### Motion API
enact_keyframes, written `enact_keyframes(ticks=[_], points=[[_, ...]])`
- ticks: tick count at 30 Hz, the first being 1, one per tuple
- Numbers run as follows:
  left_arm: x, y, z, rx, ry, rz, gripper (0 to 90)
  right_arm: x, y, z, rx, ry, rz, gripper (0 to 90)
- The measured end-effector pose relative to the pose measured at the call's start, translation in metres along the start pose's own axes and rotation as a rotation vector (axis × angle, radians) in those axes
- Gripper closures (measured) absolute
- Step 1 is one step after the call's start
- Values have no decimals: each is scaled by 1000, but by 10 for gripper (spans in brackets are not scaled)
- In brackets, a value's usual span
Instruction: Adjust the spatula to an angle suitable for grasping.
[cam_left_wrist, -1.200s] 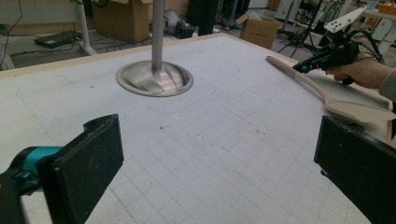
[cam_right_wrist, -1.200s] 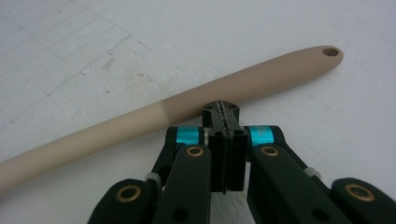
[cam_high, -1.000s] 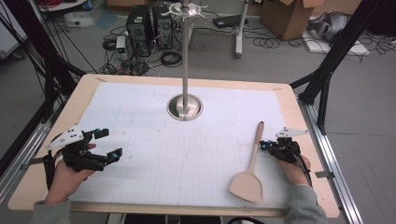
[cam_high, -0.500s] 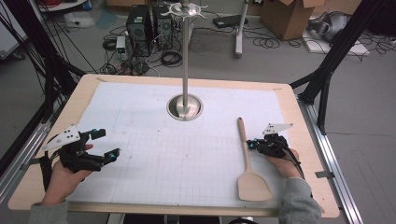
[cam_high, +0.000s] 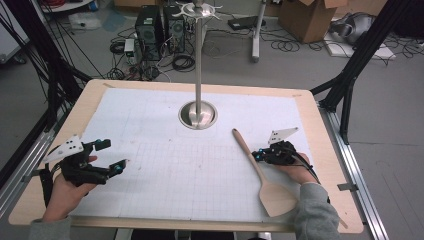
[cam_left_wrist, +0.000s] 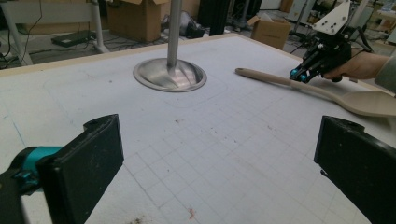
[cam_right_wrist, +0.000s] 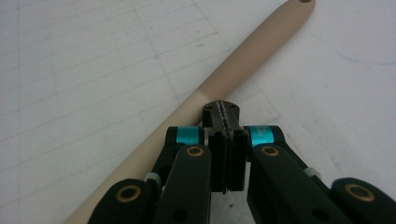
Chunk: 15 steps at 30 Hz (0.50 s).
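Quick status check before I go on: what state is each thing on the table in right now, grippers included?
Wooden spatula: lying flat on the mat, handle toward the stand, blade near the table's front edge.
Right gripper: jaws shut, empty, tips against the spatula's handle.
Left gripper: jaws wide open, empty, held above the mat.
Metal stand: upright.

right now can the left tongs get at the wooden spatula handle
Probably yes: the left tongs stand open, with bare mat between them and the spatula, though the shut right tongs sit against its handle.
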<state>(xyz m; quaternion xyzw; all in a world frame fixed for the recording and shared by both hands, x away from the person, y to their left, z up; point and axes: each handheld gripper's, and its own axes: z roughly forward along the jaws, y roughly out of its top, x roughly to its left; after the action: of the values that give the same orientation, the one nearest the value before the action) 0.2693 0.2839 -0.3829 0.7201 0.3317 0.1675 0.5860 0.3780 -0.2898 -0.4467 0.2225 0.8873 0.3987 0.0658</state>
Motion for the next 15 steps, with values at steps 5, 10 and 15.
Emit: enact_keyframes(ticks=[5, 10, 15], points=[[1, -1, -2, 0, 7, 1, 18, 0, 2, 0, 14, 22, -8, 900], [0, -1, -1, 3, 4, 0, 18, 1, 9, 5, 37, 53, -45, 900], [0, -2, -2, 4, 8, 1, 18, 2, 14, 9, 49, 80, -64, 900]])
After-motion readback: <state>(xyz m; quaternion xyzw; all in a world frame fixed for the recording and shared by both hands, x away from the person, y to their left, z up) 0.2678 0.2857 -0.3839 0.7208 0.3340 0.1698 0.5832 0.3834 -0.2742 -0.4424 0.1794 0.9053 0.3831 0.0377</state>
